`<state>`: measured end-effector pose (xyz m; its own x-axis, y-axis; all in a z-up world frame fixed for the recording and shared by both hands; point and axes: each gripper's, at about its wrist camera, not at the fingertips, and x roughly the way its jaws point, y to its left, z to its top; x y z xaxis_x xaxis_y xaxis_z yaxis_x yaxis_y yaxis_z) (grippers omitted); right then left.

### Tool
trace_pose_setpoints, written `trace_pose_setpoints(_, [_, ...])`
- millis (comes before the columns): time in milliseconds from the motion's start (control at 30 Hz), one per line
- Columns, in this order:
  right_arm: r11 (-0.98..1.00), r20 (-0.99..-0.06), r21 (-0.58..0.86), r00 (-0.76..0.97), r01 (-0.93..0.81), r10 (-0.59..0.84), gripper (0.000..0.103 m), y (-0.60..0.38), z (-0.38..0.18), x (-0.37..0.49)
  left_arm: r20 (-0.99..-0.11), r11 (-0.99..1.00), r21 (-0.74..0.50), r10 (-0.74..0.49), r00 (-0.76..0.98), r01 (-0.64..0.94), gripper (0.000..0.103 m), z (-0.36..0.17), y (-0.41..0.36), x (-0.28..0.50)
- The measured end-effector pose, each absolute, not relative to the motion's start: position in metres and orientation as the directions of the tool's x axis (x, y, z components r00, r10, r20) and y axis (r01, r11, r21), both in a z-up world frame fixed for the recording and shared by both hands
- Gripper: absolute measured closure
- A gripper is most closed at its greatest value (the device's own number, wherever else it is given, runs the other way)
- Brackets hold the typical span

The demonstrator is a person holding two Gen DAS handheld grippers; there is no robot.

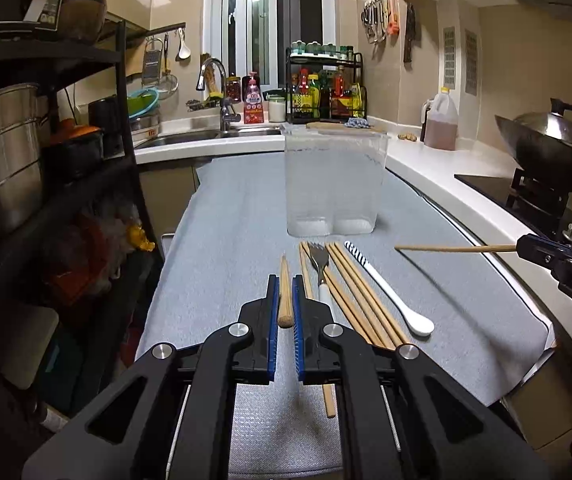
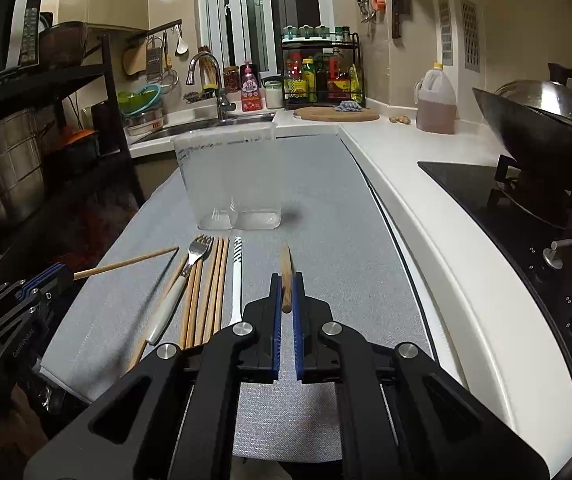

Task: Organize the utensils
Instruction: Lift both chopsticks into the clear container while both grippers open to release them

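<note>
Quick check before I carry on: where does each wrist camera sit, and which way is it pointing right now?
Left wrist: sits behind the left gripper, looking along the grey mat toward the clear container and sink; its jaws clamp a chopstick; the right gripper shows at right.
Right wrist: sits behind the right gripper, same heading, stove side; its jaws clamp another chopstick; the left gripper shows at left.
Shared: container, mat, fork, white spoon, loose chopsticks.
</note>
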<state>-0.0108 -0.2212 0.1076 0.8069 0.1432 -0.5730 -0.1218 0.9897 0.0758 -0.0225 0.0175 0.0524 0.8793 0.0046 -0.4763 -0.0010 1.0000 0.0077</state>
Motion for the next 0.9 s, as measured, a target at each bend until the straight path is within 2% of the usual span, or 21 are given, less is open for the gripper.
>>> trace_pose_setpoints(367, [0.985,-0.512,0.113,0.842,-0.128,0.168,0.098,-0.217,0.162,0.021,-0.42,1.0,-0.002,-0.027,0.907,0.029,0.096,0.113,0.036,0.016])
trace_pose_setpoints(900, [0.974,-0.496,0.177,0.843,-0.139,0.21,0.098,-0.219,0.232,0.083,-0.467,0.988,-0.137,-0.127,0.875,0.07,0.096,0.179,0.062,0.092])
